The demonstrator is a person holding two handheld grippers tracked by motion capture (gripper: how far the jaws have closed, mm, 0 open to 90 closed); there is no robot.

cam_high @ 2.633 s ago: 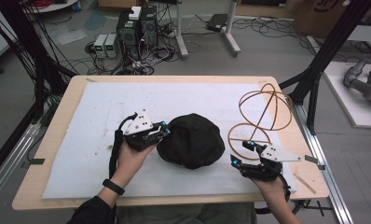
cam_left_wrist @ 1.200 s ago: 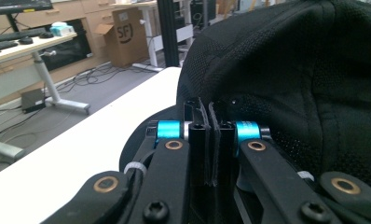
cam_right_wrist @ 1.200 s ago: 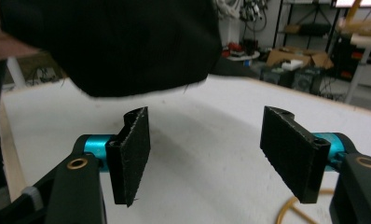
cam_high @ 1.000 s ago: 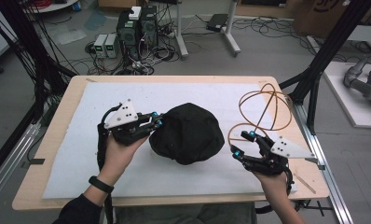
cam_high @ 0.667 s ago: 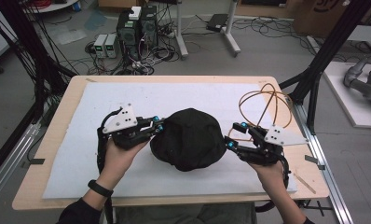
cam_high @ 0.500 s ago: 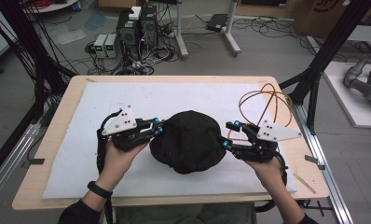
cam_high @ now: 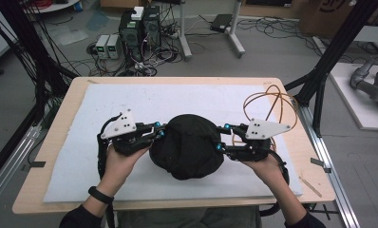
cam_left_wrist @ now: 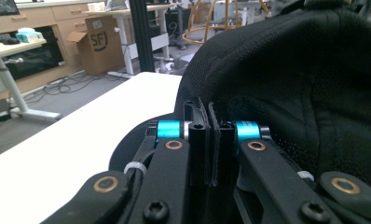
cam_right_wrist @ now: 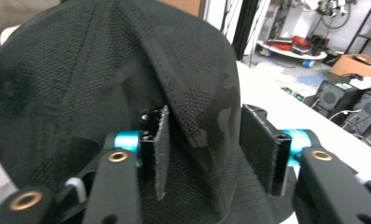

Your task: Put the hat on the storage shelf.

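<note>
Flanking black cap (cam_high: 187,146) | left gripper (cam_high: 157,130) jaws clamped on it | right gripper (cam_high: 220,137) jaws apart

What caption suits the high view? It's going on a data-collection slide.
Person at a table with the left gripper shut on a black cap and the right gripper open against its other side.

A brown carton (cam_left_wrist: 98,44), far beyond the left gripper's jaws by a desk, reads "SF".
</note>
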